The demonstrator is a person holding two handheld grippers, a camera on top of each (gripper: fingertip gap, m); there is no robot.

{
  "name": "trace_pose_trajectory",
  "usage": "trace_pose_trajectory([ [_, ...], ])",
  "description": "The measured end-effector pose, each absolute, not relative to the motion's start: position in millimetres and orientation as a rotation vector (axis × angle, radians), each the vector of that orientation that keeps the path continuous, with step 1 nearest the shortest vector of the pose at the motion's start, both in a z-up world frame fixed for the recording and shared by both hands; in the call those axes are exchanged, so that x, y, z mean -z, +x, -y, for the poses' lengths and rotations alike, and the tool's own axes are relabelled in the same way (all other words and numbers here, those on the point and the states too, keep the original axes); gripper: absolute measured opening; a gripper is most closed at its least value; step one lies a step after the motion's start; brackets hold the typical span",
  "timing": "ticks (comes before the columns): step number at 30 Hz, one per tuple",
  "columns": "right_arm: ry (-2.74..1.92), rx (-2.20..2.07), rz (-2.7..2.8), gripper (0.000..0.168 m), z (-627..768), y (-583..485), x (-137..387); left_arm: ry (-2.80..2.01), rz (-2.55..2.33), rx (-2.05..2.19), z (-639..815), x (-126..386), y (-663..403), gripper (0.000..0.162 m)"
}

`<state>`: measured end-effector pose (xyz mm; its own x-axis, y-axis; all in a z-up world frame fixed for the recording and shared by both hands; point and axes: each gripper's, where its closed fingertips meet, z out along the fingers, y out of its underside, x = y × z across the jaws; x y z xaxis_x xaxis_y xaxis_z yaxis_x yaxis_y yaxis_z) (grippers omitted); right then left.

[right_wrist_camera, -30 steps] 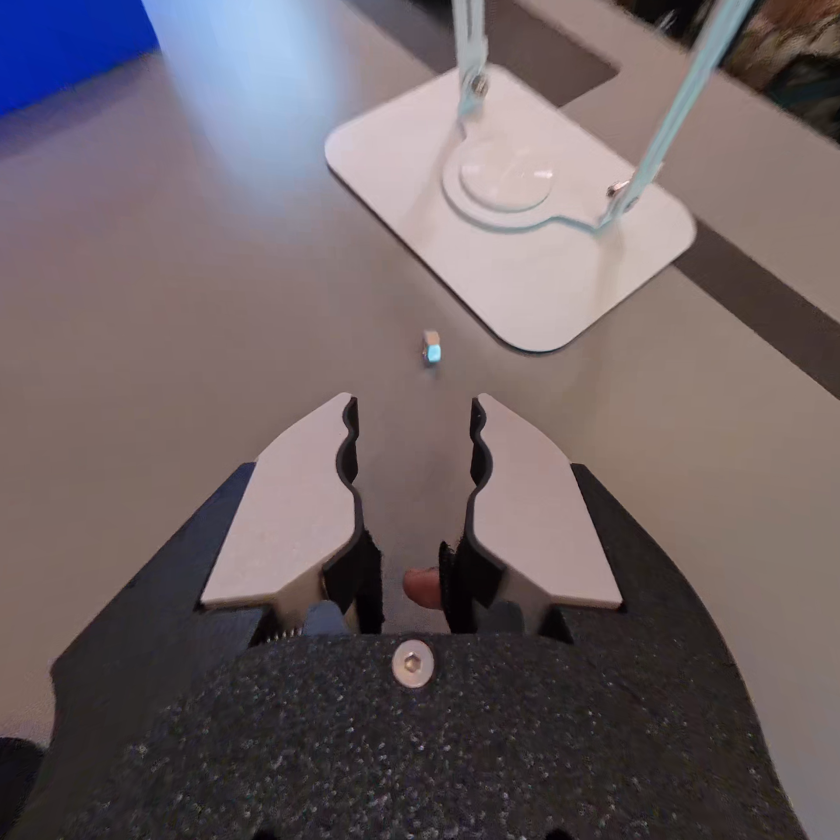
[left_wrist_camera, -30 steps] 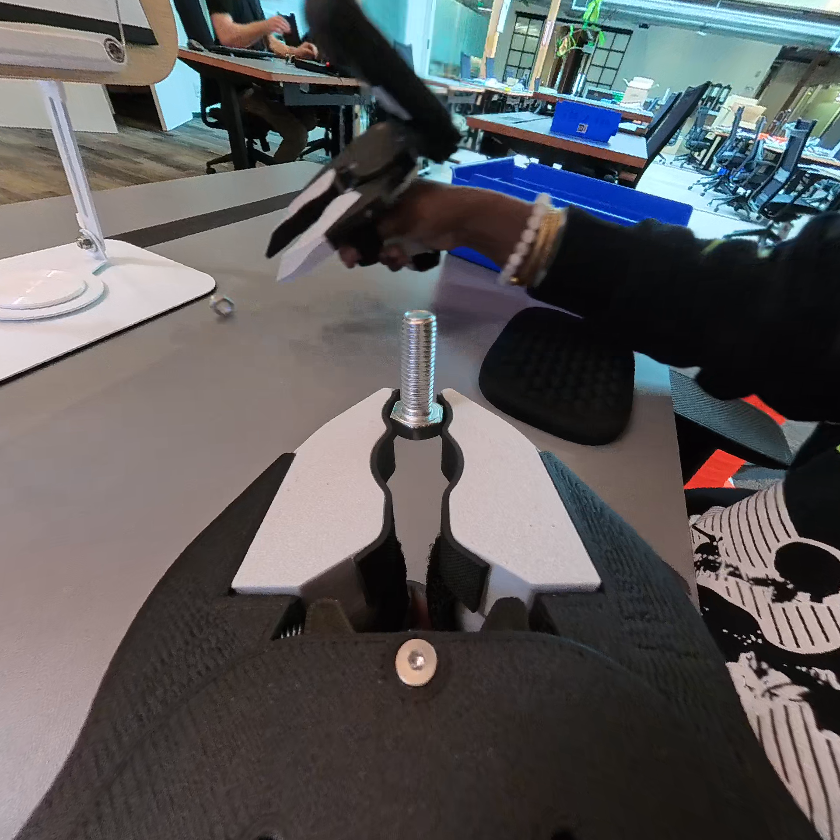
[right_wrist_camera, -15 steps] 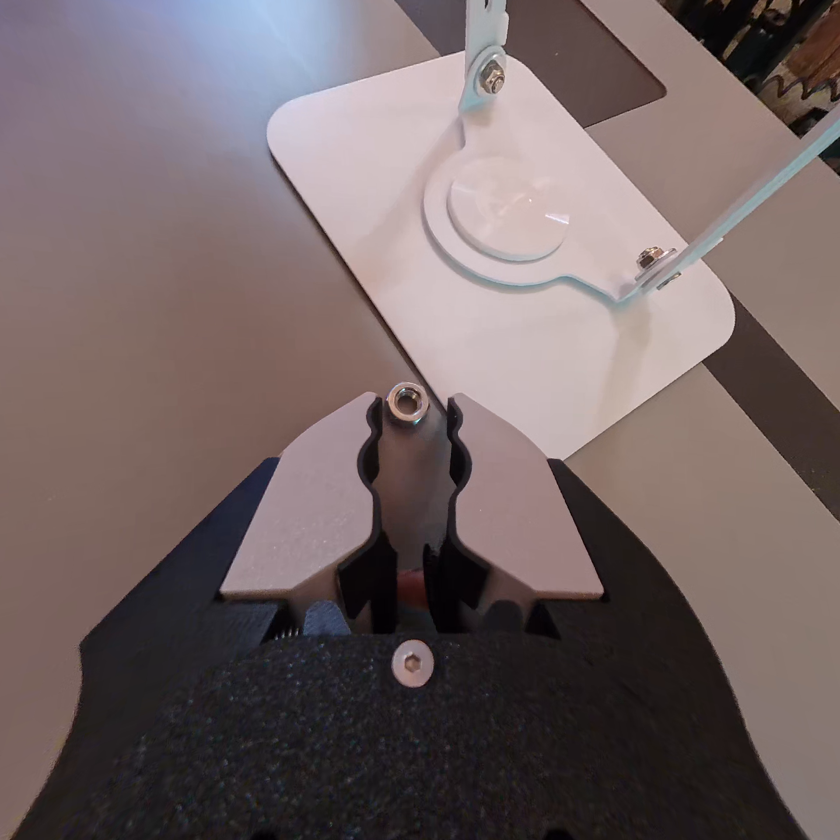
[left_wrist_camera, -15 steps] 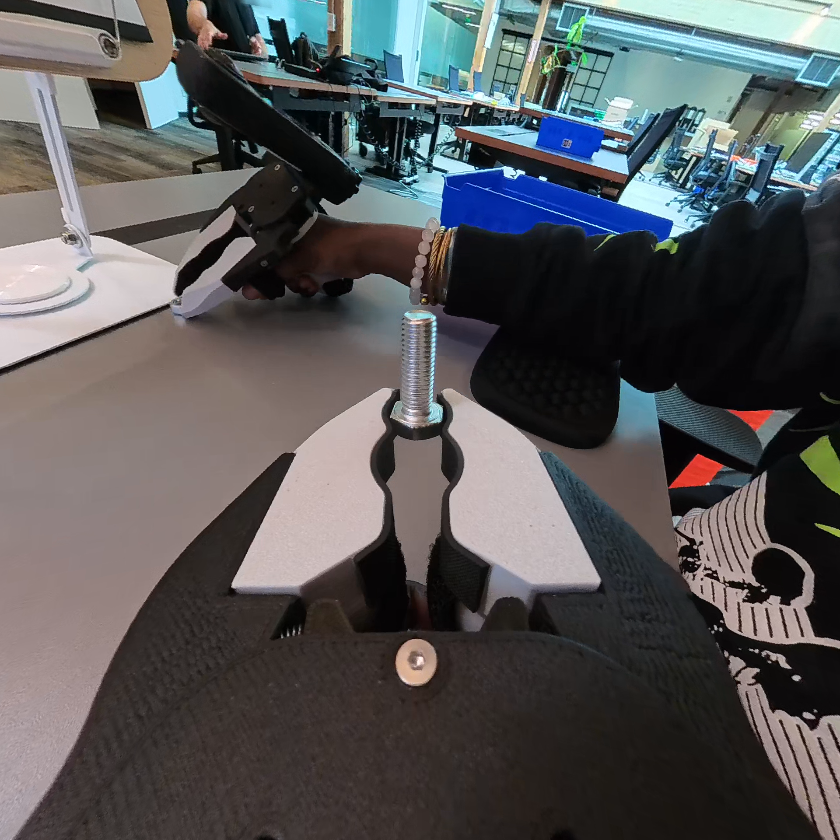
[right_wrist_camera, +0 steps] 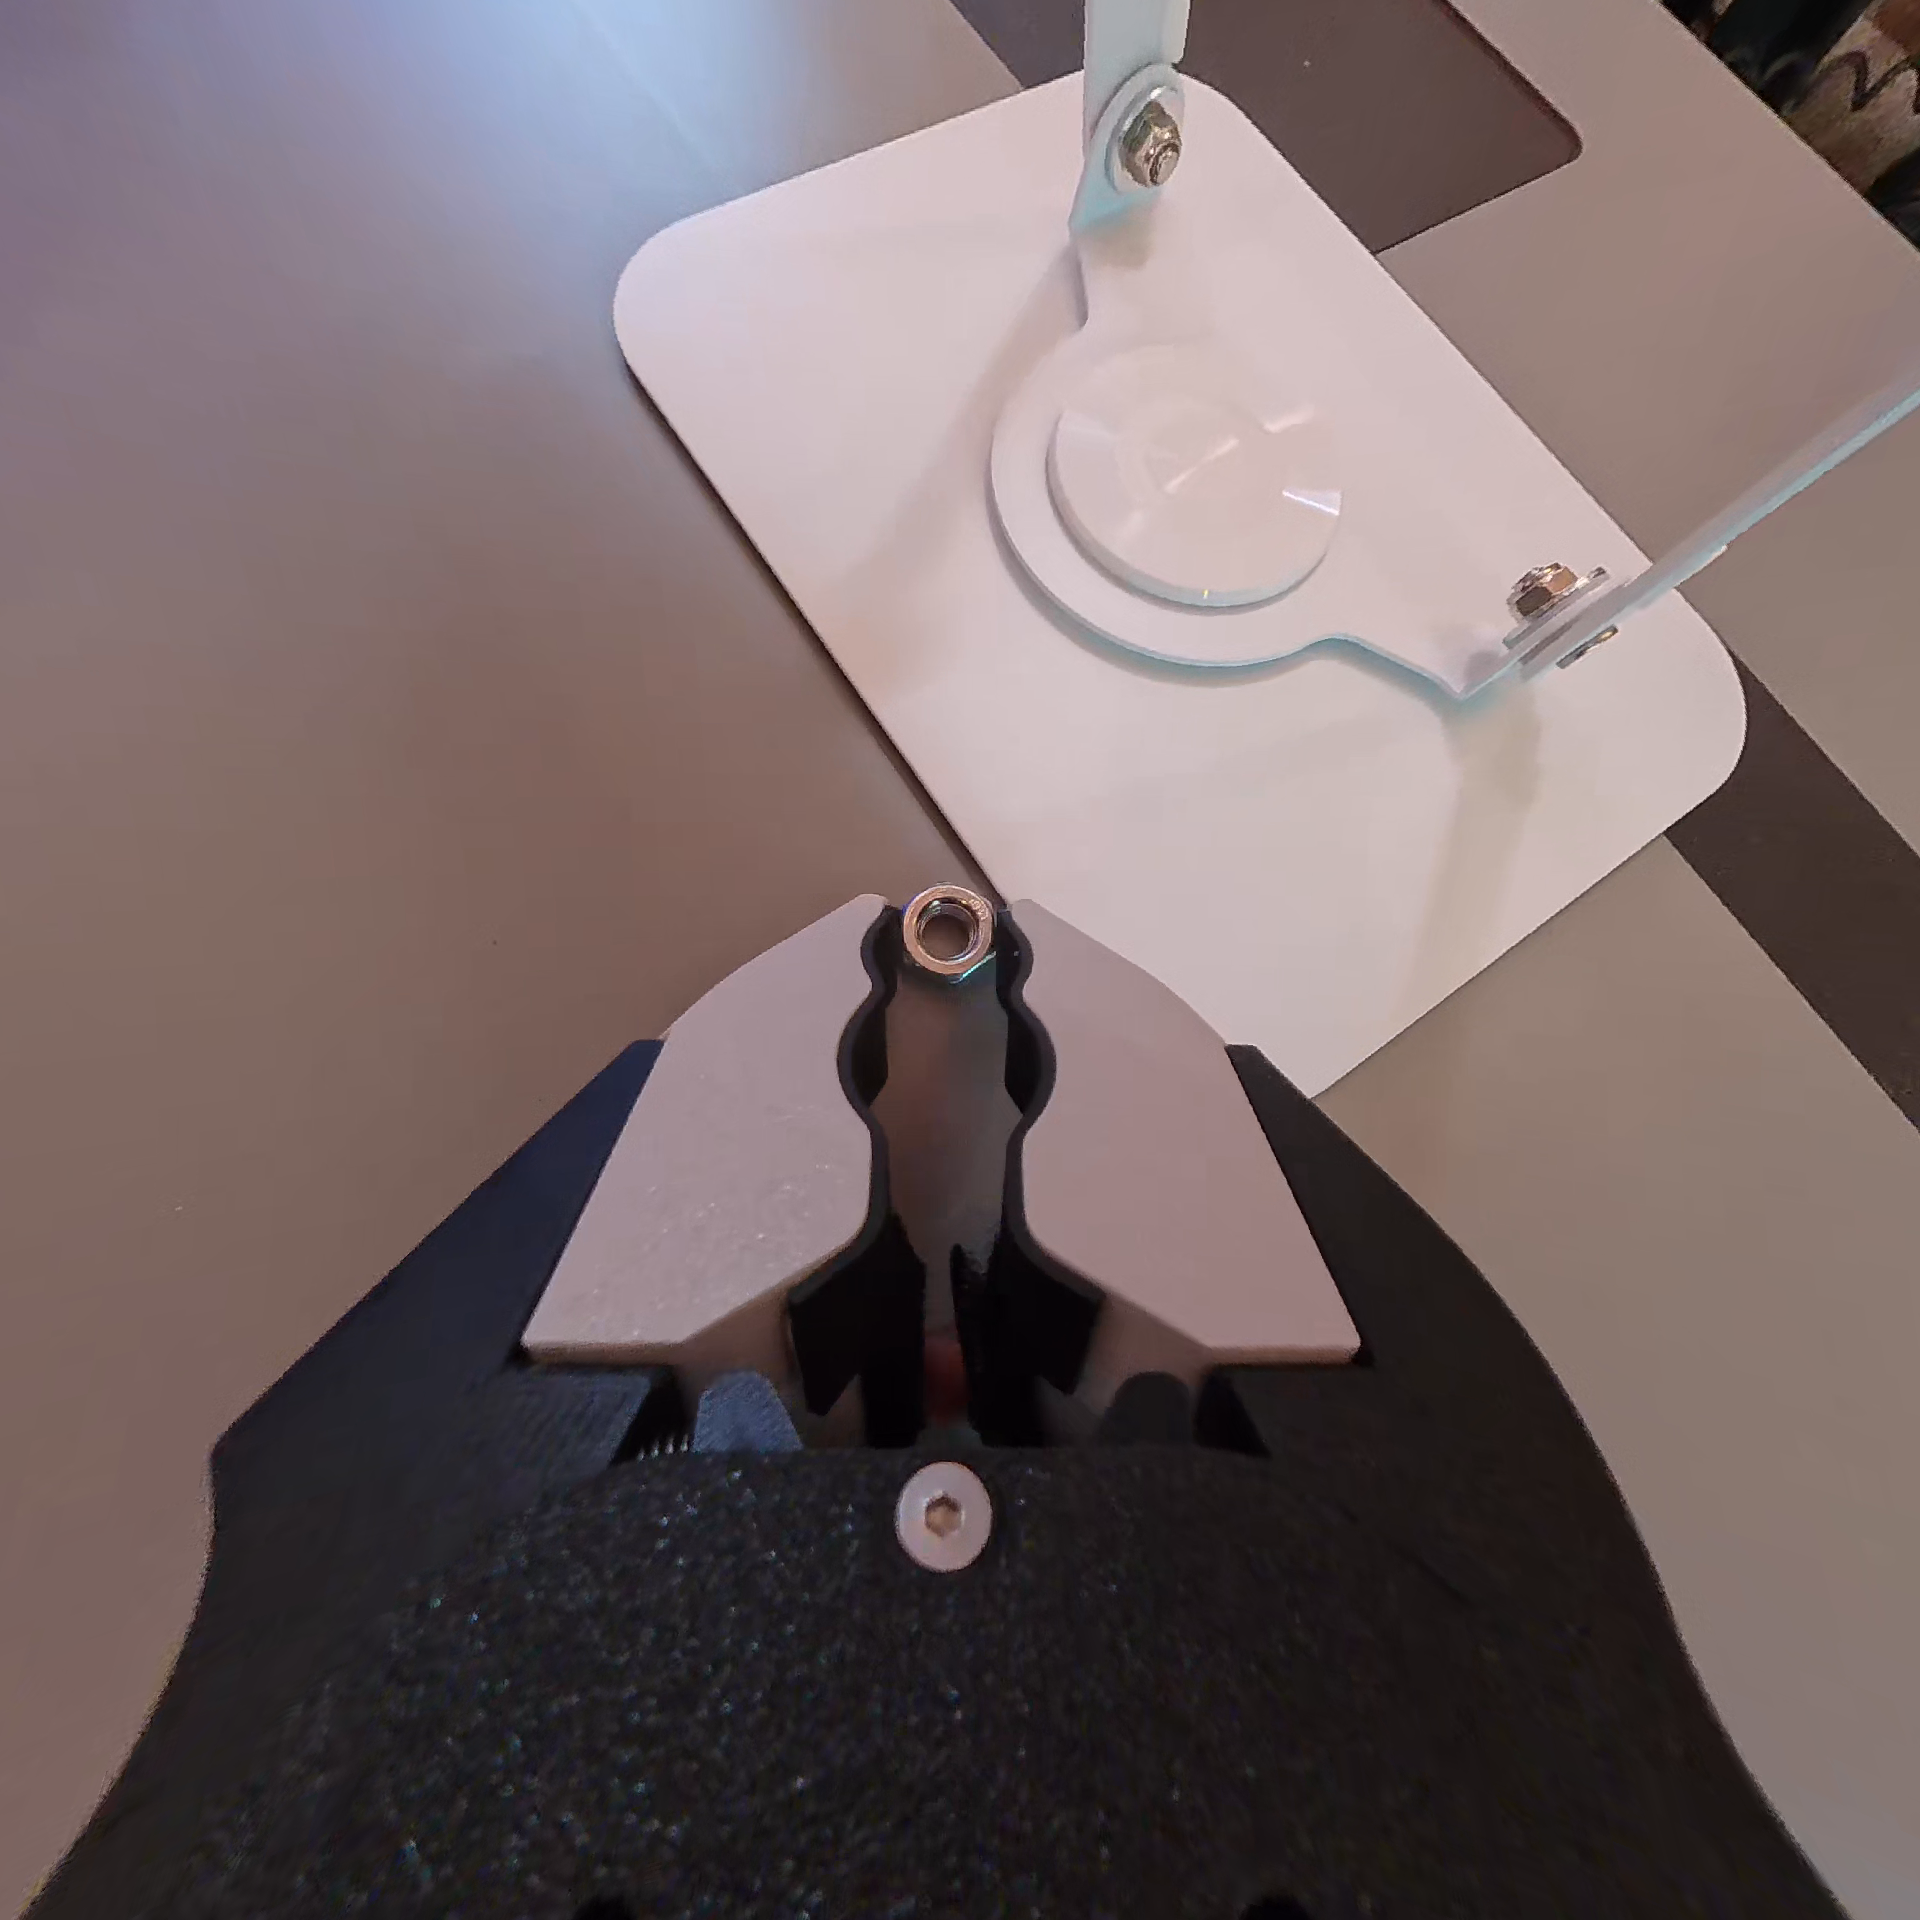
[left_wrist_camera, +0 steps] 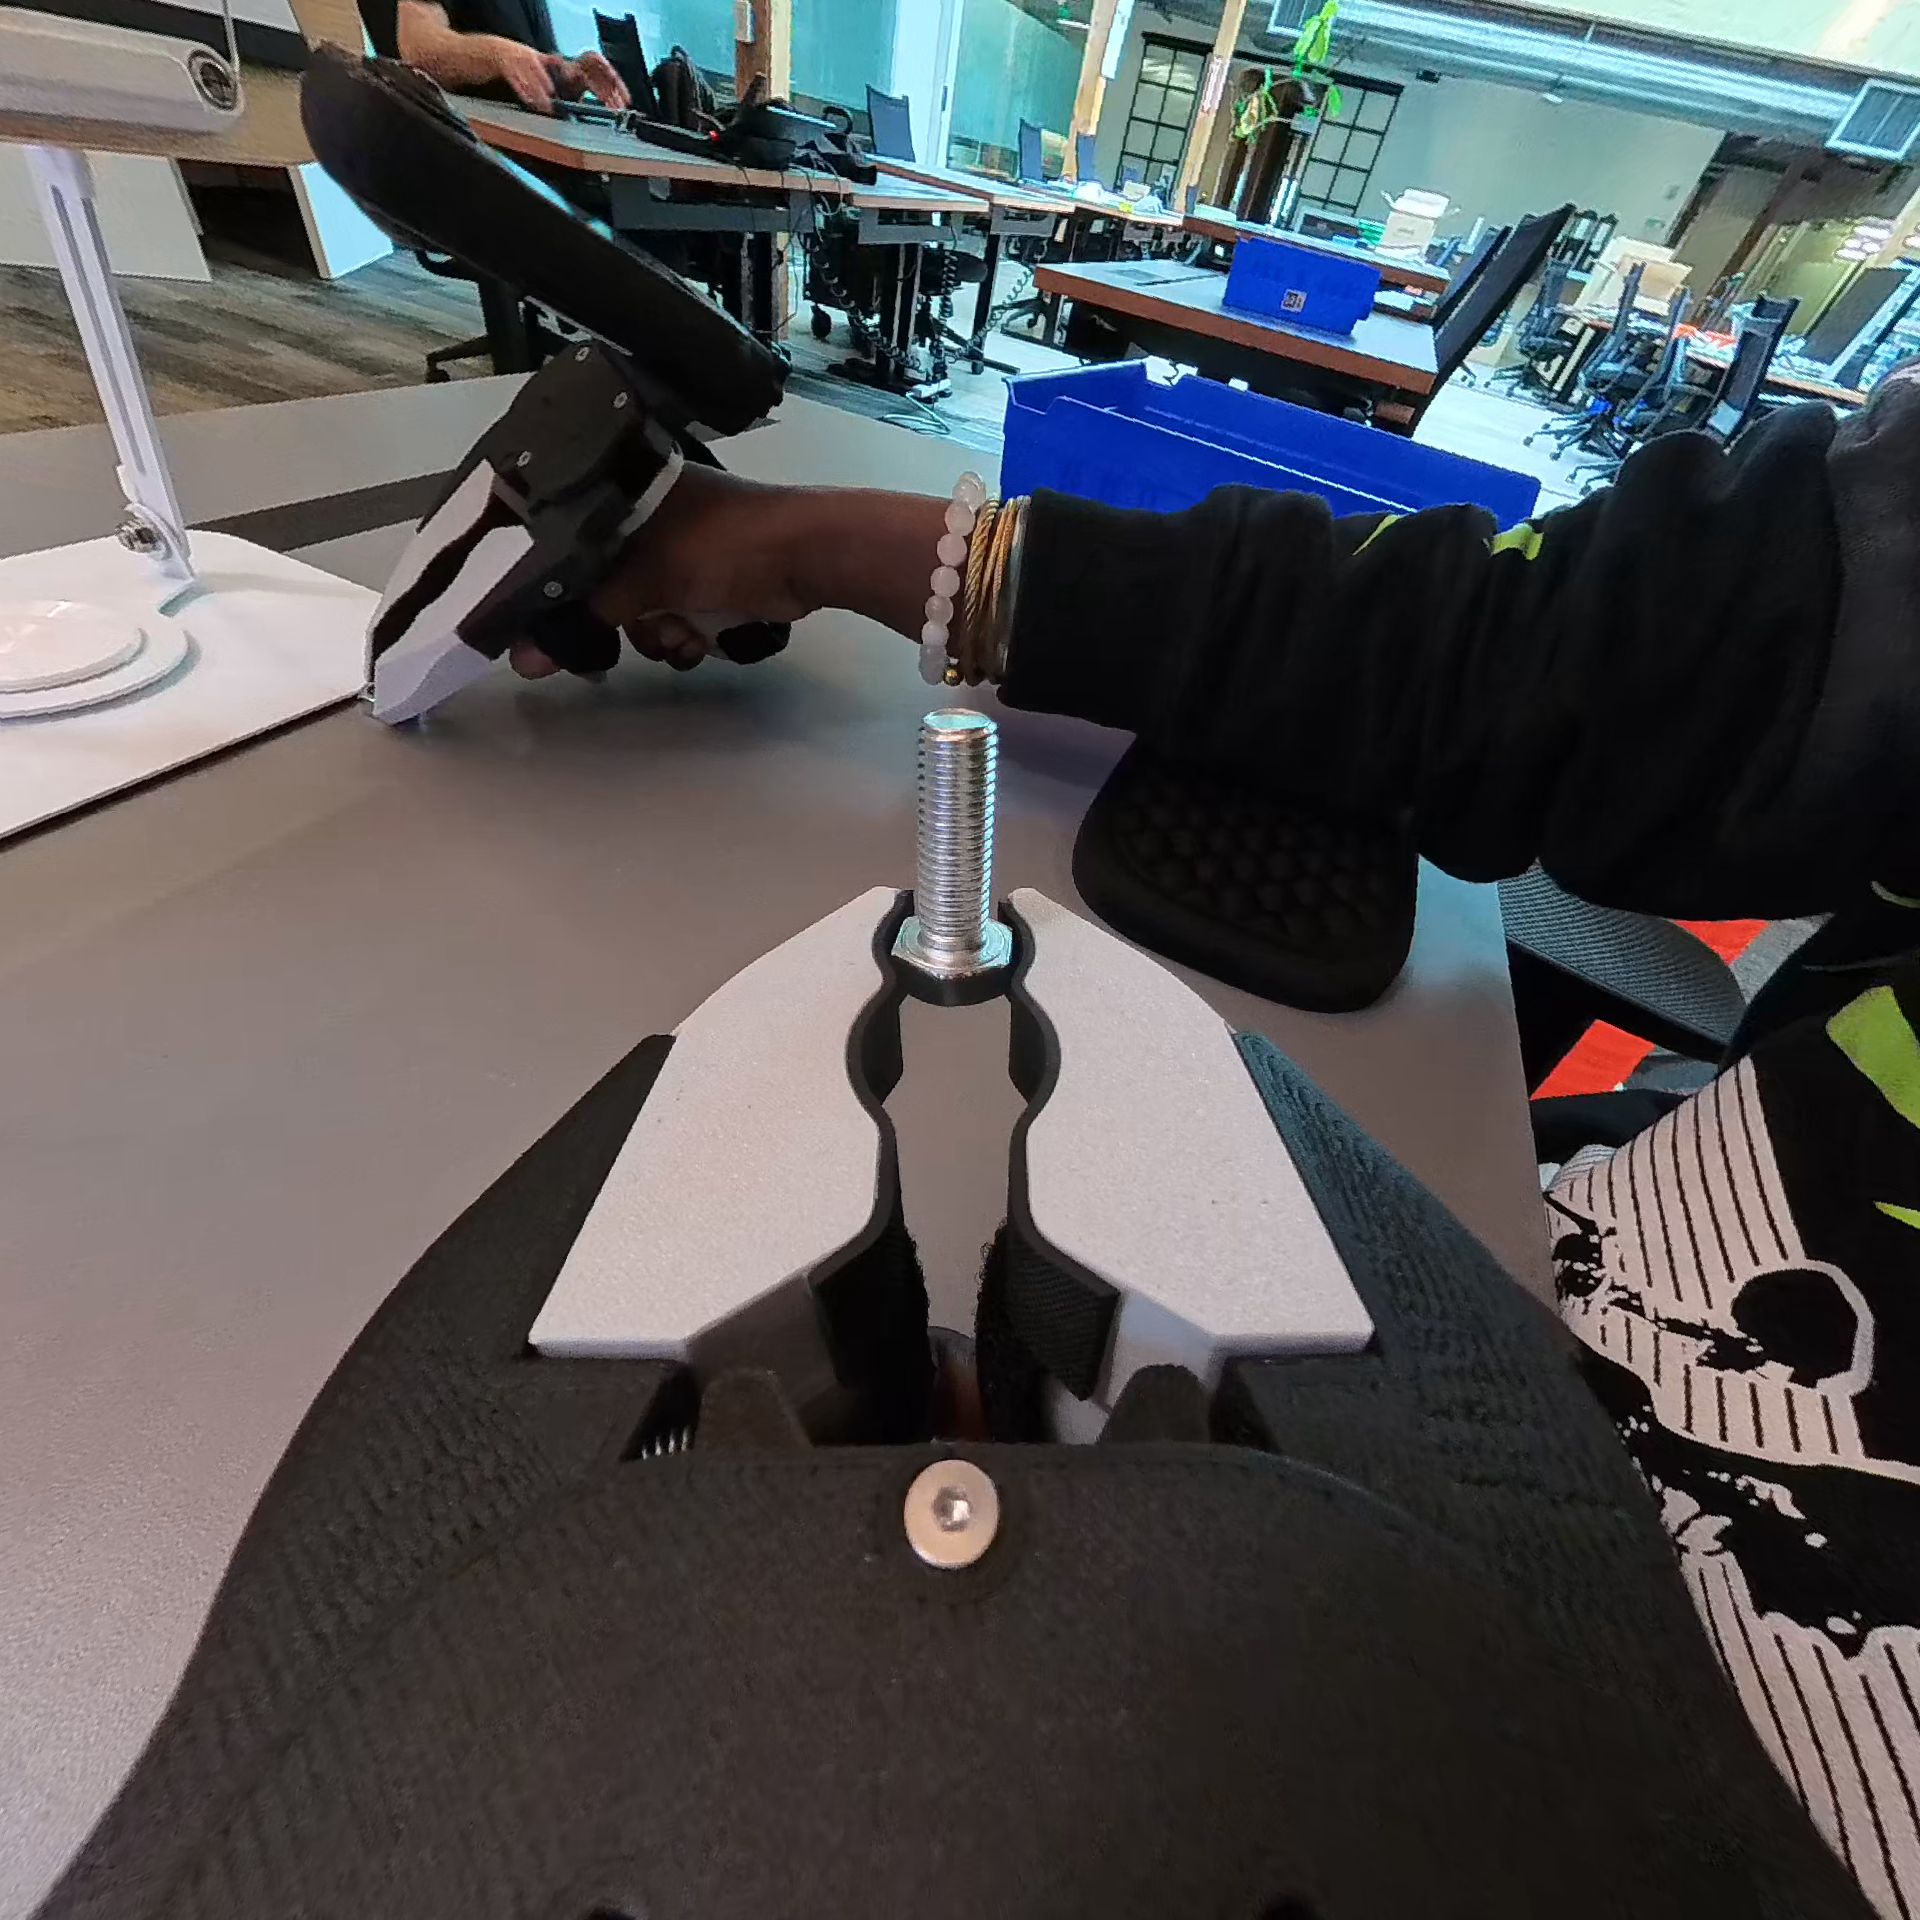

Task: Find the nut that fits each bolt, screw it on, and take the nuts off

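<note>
Left hand-held gripper point(left_wrist_camera: 954, 940) clamps the upright bolt point(left_wrist_camera: 956, 821); right hand-held gripper point(right_wrist_camera: 948, 935) pinches a nut point(right_wrist_camera: 945, 933), seemingly on the table point(right_wrist_camera: 312, 623)

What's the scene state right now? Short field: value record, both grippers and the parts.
left gripper: shut on the hex head of the silver threaded steel bolt, shank upright, no nut on it
right gripper: shut on the small silver hex nut at its fingertips, bore facing the camera
right gripper position: tips low at the grey table, by the edge of the white flat stand base
gap: nut and bolt apart, not yet threaded
other: blue plastic bin at the far table edge; black mesh pad right of the bolt
</note>
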<state>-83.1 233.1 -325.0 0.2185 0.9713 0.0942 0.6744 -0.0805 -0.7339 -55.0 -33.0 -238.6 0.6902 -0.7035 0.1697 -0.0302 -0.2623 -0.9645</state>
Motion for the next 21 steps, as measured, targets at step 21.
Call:
trace_pose_trajectory([
  [21, -0.788, -1.286, 2.166, 0.017, 88, -37, 190, -1.701, -1.059, 0.705, 70, 259, -16, 0.016],
])
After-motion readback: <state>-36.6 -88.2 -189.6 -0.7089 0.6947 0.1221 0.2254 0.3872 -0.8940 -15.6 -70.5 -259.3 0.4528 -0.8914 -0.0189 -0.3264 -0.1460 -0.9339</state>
